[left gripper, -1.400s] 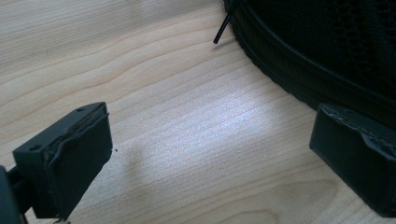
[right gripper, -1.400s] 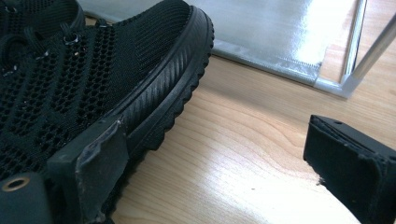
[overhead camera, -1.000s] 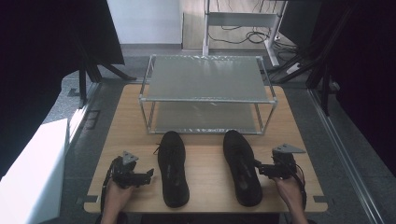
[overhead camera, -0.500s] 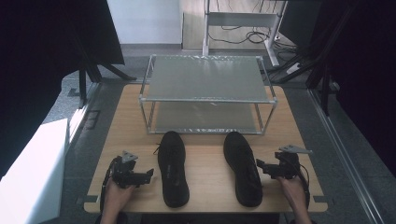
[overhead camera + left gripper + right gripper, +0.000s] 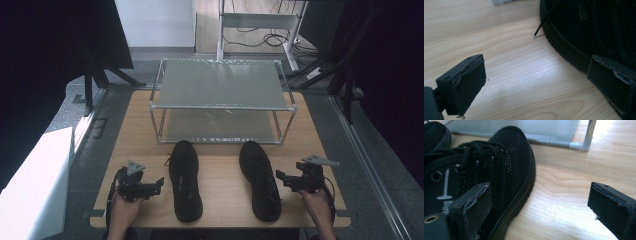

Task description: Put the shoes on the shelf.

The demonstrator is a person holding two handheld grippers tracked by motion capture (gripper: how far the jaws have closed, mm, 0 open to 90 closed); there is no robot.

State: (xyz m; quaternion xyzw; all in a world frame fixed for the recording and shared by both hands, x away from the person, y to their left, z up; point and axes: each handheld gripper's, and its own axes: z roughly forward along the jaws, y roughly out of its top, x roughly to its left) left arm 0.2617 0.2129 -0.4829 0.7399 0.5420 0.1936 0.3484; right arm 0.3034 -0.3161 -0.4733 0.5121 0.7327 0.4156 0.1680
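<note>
My right claw (image 5: 289, 179) is released, jaws wide and they've just been opening, nothing pinched between them. In the right gripper view one jaw sits in front of the side of the right black mesh lace-up shoe (image 5: 486, 175); whether it touches the mesh, can't tell. The other jaw hangs over bare wood.

My left claw (image 5: 154, 186) is released too, jaws spread. In the left gripper view one jaw overlaps the black rubber sole edge of the left black mesh shoe (image 5: 584, 32); the other is over bare wood. A loose lace end lies on the wood just beside that sole.

Both shoes lie flat on the light wooden worktop (image 5: 225, 165), side by side but apart, toes pointing away from me. Left shoe (image 5: 184, 179) is just beside the left claw, right shoe (image 5: 259, 179) just beside the right claw.

Behind the toes stands a two-tier metal-framed rack with grey shelves (image 5: 220, 85), both shelves bare.
</note>
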